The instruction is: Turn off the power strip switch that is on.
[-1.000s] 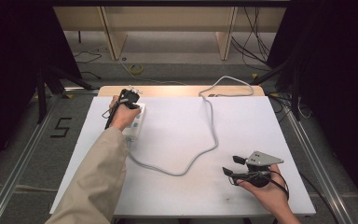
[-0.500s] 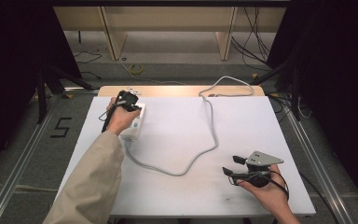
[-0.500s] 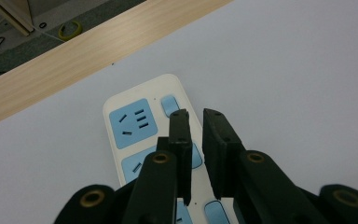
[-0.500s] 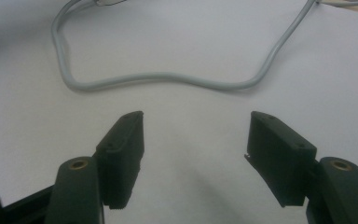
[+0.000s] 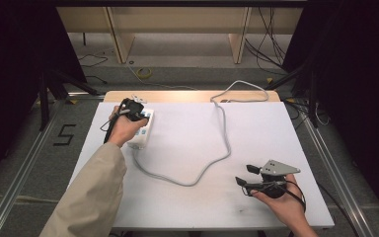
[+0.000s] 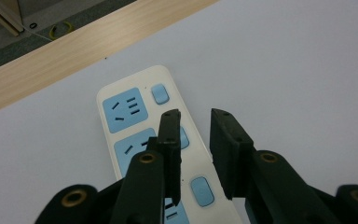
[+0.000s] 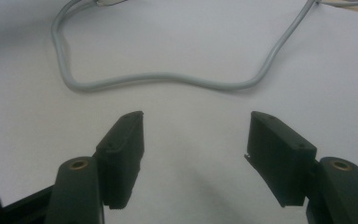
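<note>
One power strip (image 5: 141,129) w/ grey cord (image 5: 212,158), far left; left gripper (image 6: 193,135) jaws just opening above it, nothing pinched. Left gripper view reveals blue sockets (image 6: 123,109). Right gripper (image 7: 196,154) spread, near right.

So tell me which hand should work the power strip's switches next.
Left, probably. The left tongs hover just above the power strip, jaws slightly parted over its blue switches. The right tongs sit far across the table.

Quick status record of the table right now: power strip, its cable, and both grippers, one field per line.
power strip: white with blue sockets and switches, flat at the table's far left
cable: grey, loops across the middle toward the far edge
left gripper: above the strip's switches, jaws just opening, narrow gap, nothing between them
right gripper: open wide, empty, at the near right, short of the cable
</note>
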Motion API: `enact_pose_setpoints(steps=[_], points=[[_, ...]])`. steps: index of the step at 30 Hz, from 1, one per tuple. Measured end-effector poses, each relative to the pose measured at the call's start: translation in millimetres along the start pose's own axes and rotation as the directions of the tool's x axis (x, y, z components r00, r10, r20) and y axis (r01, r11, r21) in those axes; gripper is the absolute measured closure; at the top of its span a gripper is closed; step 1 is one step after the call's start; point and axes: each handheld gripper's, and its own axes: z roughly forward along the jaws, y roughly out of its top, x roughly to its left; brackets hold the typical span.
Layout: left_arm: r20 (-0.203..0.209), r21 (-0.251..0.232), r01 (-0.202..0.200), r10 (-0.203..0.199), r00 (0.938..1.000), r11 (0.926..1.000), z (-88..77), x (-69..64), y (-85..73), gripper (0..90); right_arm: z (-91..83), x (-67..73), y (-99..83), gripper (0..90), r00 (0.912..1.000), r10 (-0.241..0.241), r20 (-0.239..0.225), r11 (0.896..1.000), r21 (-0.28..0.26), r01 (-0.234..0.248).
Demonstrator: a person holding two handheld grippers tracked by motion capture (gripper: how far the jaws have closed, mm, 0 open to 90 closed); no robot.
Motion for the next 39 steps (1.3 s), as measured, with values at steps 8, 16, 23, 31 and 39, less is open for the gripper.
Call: enact_pose_setpoints(steps=[8, 16, 23, 31, 39], points=[[0.026, -0.015, 0.000, 0.000, 0.9997, 0.9999, -8.0, -6.6, -3.0, 69.6, -0.2, 0.2, 0.1, 37.3, 1.0000, -0.001, 0.000, 1.000, 0.000, 0.001], [0.047, -0.028, -0.014, 0.015, 0.9988, 0.9995, -14.8, -11.9, -7.0, 66.5, -0.1, 0.0, 0.1, 37.3, 1.0000, -0.003, 0.000, 1.000, -0.002, 0.003], [0.076, -0.061, -0.017, 0.021, 0.9968, 0.9980, -27.9, -19.9, -9.2, 63.0, -0.3, 0.2, 0.2, 37.3, 1.0000, -0.003, 0.000, 1.000, 0.000, 0.003], [0.121, -0.104, -0.034, 0.047, 0.9915, 0.9939, -43.4, -33.3, -13.6, 58.0, -0.2, 0.7, 0.4, 37.3, 1.0000, -0.001, -0.001, 1.000, 0.000, 0.001], [0.149, -0.157, -0.059, 0.083, 0.9853, 0.9858, -60.8, -48.5, -17.9, 53.0, -0.2, 1.1, 0.6, 37.3, 1.0000, -0.001, -0.002, 1.000, -0.001, 0.001]])
